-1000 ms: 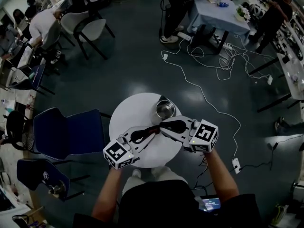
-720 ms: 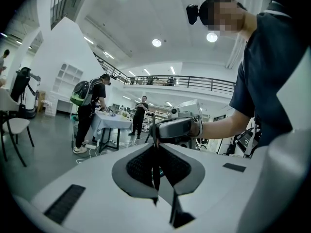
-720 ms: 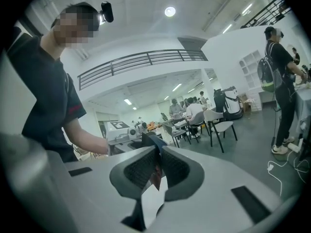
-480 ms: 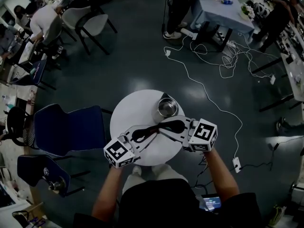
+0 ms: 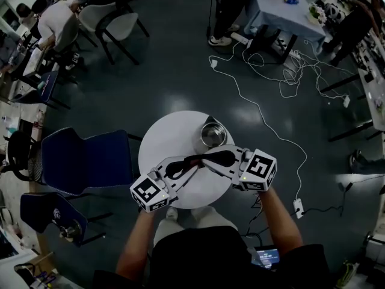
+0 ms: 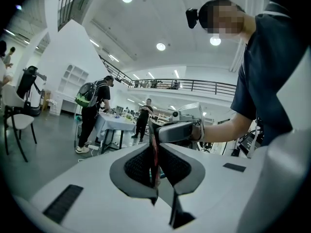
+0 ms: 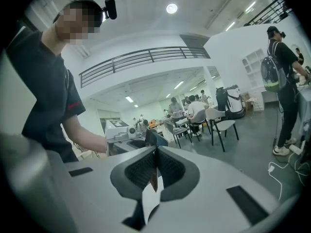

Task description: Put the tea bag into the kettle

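Over the round white table [image 5: 163,138] my two grippers meet tip to tip. Between them is the tea bag packet [image 6: 155,155], a thin dark red strip held edge-on. The left gripper [image 5: 194,162] [image 6: 154,152] is shut on it. The right gripper [image 5: 205,159] [image 7: 155,161] is shut on it too; its jaws have just closed a little further on it, and a white flap [image 7: 149,199] hangs below its pads. The steel kettle [image 5: 211,136] stands open-topped at the table's far right, just beyond the right gripper's fingers. In the head view the packet itself is hidden by the jaws.
A blue chair [image 5: 90,161] stands close to the table's left, another [image 5: 45,215] lower left. White cables [image 5: 271,131] trail across the dark floor to the right. Further off are people, chairs and a cloth-covered table [image 5: 283,14].
Both grippers stay tip to tip over the table; only the head view has drifted slightly.
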The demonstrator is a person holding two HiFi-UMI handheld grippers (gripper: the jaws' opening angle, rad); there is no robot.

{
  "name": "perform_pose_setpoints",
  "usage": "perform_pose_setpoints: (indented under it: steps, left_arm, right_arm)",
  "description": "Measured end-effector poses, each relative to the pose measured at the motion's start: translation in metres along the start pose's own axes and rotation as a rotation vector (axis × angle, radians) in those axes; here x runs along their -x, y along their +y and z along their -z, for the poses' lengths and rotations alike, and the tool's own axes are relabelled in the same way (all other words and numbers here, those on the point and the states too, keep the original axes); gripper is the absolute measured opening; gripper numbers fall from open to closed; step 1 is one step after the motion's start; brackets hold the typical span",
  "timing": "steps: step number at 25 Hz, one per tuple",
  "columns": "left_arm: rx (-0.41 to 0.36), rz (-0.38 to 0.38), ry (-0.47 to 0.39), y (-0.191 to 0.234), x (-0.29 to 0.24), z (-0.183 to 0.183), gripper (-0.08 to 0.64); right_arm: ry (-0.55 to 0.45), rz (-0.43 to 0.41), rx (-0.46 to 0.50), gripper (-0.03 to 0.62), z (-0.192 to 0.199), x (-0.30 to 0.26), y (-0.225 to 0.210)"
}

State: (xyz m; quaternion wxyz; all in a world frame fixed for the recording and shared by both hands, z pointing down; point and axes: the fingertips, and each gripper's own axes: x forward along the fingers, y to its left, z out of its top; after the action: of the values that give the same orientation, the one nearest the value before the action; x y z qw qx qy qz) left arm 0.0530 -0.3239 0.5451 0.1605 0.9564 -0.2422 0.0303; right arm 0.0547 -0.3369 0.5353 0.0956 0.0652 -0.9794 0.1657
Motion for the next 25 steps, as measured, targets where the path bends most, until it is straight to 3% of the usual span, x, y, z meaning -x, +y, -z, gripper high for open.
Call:
perform_pose_setpoints:
  steps: [8,18,25]
  left_arm:
    - [0.022,-0.047,0.006,0.022,-0.001,0.006,0.049]
    - [0.053,-0.125,-0.006,0.042,0.007,0.011,0.048]
    - [0.07,-0.154,0.008,0.05,0.012,0.013,0.031]
  right_arm:
    - [-0.006,0.031,-0.007,0.021,-0.007,0.007,-0.023]
    - [-0.048,0.161,0.016,0.021,-0.024,0.034,-0.073]
    - [-0.018,0.225,0.027,0.021,-0.016,0.036,-0.099]
